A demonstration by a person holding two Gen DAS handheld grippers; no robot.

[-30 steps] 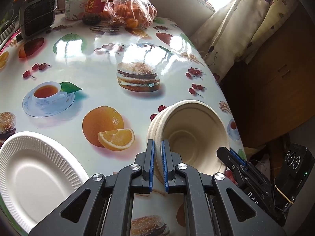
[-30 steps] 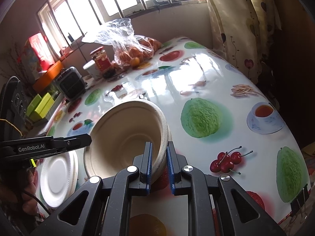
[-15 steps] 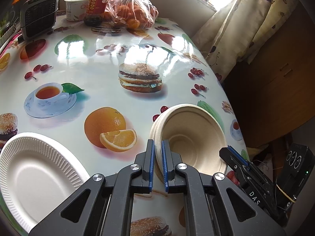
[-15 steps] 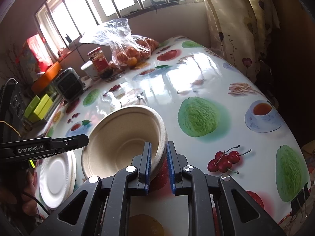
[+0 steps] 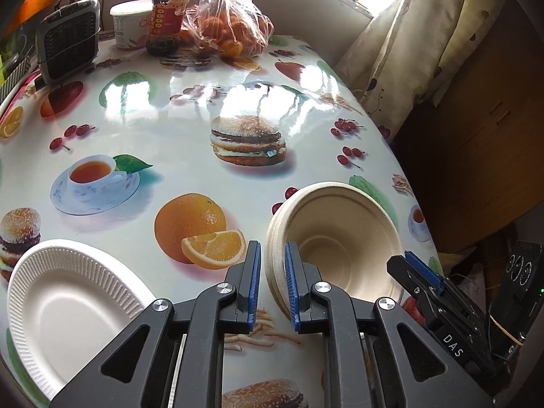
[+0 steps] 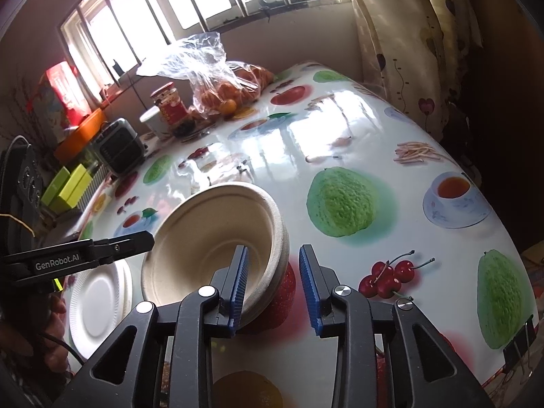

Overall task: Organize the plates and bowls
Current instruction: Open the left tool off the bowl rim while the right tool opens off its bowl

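A stack of beige paper bowls (image 5: 340, 238) stands on the fruit-print table near its right edge, also seen in the right wrist view (image 6: 210, 238). My left gripper (image 5: 273, 284) straddles the stack's near-left rim. Its jaws are opening, and a gap shows between the outer pad and the rim. My right gripper (image 6: 273, 285) straddles the opposite rim, one pad inside the bowl and one outside. Its jaws are opening too, and the outer pad stands clear of the rim. White foam plates (image 5: 68, 306) lie stacked to the left of the bowls (image 6: 98, 302).
At the far end of the table are a bag of oranges (image 5: 231, 30), a red-lidded jar (image 5: 168, 17), a white tub (image 5: 131, 22) and a small grey heater (image 5: 68, 40). The table edge (image 5: 425, 231) runs just right of the bowls, with a curtain (image 5: 408, 51) beyond.
The bowl stack has come down from a tilt and now sits flatter on the table. Both grippers' jaws have widened off its rim; neither hand has shifted.
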